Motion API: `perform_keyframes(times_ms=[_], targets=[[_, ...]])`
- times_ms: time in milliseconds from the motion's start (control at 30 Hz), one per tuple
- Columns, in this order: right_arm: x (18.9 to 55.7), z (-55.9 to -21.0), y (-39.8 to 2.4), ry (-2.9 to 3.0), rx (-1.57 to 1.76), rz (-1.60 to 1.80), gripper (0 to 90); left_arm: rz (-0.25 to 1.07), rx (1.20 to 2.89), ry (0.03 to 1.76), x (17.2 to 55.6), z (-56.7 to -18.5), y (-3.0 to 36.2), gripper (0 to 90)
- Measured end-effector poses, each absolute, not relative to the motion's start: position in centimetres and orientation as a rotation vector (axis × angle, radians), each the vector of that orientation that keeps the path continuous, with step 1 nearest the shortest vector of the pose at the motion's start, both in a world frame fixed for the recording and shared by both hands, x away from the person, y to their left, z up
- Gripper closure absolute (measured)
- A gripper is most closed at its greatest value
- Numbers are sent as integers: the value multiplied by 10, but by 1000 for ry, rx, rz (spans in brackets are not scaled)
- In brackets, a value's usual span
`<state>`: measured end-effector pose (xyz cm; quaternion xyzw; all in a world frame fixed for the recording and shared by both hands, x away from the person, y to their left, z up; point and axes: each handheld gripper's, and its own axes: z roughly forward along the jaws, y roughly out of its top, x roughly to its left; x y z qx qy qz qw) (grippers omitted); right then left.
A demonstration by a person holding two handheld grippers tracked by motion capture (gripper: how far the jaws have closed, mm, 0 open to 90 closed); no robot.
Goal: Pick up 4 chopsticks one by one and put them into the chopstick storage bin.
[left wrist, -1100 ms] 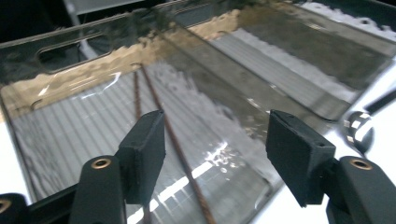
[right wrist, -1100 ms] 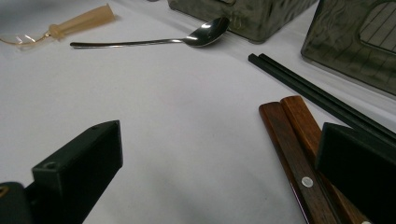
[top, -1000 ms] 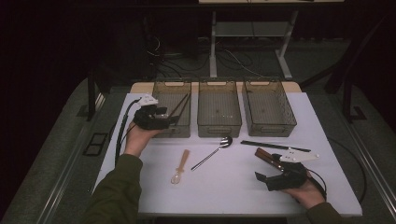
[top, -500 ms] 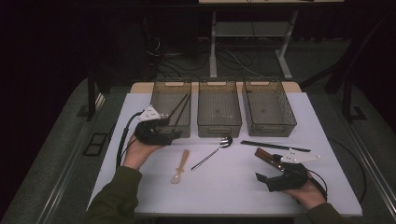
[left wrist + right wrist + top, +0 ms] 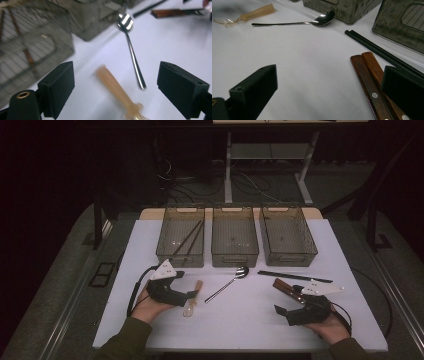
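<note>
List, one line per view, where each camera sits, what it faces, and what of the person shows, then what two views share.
High view: fixed above the person's side, looking forward and down on the white table and three bins; forearms and both hand-held grippers, left and right, show.
Left gripper view: rides the left hand-held gripper, facing the amber plastic spoon; its two black jaws stand open.
Right gripper view: rides the right hand-held gripper, low over the brown chopsticks; its jaws are open.
Shared: both gripper views show the metal spoon.

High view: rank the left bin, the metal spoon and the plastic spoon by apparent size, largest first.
1. Left bin.
2. Metal spoon.
3. Plastic spoon, partly hidden by the left gripper, so its rank is less sure.
</note>
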<state>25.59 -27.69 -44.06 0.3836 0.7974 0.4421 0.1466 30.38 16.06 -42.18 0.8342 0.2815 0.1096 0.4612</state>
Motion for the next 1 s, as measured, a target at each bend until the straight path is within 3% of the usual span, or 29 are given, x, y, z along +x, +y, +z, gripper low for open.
perform_keyframes(times_ms=[200,400,1000], targets=[[256,-441,-276,2301,1105,1268,5,227,2042,682,288,-428,160,100],[255,-440,-279,2290,1110,1274,5,157,2000,697,278,-434,164,0],[265,-430,-284,2350,1119,1217,5,177,2055,701,280,-440,162,0]])
